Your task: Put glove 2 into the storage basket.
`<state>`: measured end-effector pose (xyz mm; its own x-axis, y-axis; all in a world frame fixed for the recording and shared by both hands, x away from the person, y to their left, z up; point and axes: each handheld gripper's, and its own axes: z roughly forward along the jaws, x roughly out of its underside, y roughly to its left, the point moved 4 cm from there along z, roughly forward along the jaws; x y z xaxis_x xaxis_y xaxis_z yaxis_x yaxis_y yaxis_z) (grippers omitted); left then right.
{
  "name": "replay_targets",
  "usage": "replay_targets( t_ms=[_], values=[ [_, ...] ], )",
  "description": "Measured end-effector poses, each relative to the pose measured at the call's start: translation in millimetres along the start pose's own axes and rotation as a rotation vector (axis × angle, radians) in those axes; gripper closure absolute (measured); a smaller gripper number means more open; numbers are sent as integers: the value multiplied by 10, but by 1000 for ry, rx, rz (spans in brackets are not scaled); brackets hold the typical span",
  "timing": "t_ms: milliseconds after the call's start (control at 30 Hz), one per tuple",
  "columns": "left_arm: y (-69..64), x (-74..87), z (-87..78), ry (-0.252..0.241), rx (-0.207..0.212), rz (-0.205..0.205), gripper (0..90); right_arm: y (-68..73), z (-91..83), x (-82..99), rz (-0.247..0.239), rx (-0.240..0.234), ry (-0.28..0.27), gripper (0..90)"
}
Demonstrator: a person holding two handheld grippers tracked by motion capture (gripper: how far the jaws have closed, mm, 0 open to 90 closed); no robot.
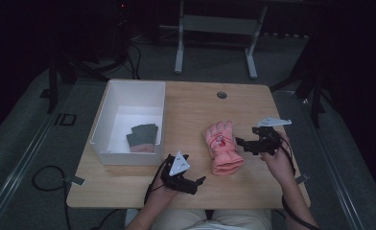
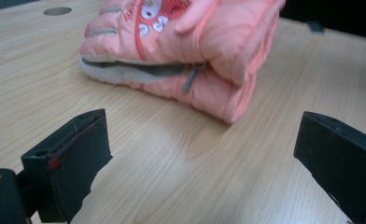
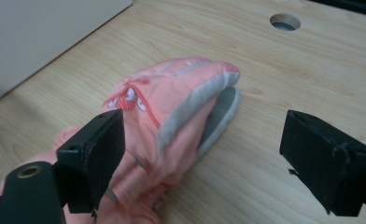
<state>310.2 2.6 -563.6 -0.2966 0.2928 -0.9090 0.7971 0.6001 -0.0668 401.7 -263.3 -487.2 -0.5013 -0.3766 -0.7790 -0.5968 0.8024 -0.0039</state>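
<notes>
Right hand-held gripper [image 1: 244,143]: I read its jaws wide apart, nothing between the pads, poised just right of the pink ski glove [image 1: 222,147]. Left hand-held gripper [image 1: 198,183]: jaws likewise spread, empty, near the glove's cuff. Glove: flat on the tabletop [image 1: 253,187] mid-right, long axis running near-to-far, fingertips toward the far edge, cuff toward me. White bin [image 1: 110,98]: left side, holding a grey glove [image 1: 142,137].

Right gripper [image 3: 204,163] jaws stand wide apart, nothing pinched. Pink glove [image 3: 172,121] lies on the wooden table [image 3: 284,84] just ahead, toward 10 o'clock. Round hole [image 3: 285,22] at 1 o'clock. White bin wall [image 3: 36,32] at 11 o'clock.
</notes>
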Motion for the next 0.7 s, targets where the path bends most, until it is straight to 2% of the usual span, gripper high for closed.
replay_targets(
  t_ms=[100,133,233,267,300,333,367,400,433,467,533,633,700],
  values=[
    [26,-121,10,24,11,-36,33,-45,-85,15,18,-14,0,136],
    [27,-163,20,28,11,-40,33,-42,-141,5,24,-27,-20,135],
    [14,-298,84,38,18,-16,33,-27,-177,-19,38,-36,-41,131],
    [14,-298,84,38,18,-16,33,-27,-177,-19,38,-36,-41,131],
    [11,-393,145,45,45,-16,33,-13,-188,-35,45,-64,-52,111],
    [16,-452,188,52,51,-10,34,14,-185,-67,47,-93,-57,116],
    [22,-500,219,61,54,-3,34,28,-158,-108,26,-72,-49,198],
    [28,-549,253,66,55,2,34,28,-158,-108,26,-72,-49,198],
    [39,-597,283,75,47,8,34,30,-146,-129,20,-68,-44,302],
    [39,-597,283,75,47,8,37,30,-146,-129,20,-68,-44,302],
    [90,-724,377,88,47,10,39,35,-98,-194,17,-76,-38,586],
    [156,-825,458,98,36,1,52,43,-10,-240,0,-77,-19,682],
    [201,-882,501,109,20,-4,74,45,49,-265,-9,-81,-12,716]
  ],
)
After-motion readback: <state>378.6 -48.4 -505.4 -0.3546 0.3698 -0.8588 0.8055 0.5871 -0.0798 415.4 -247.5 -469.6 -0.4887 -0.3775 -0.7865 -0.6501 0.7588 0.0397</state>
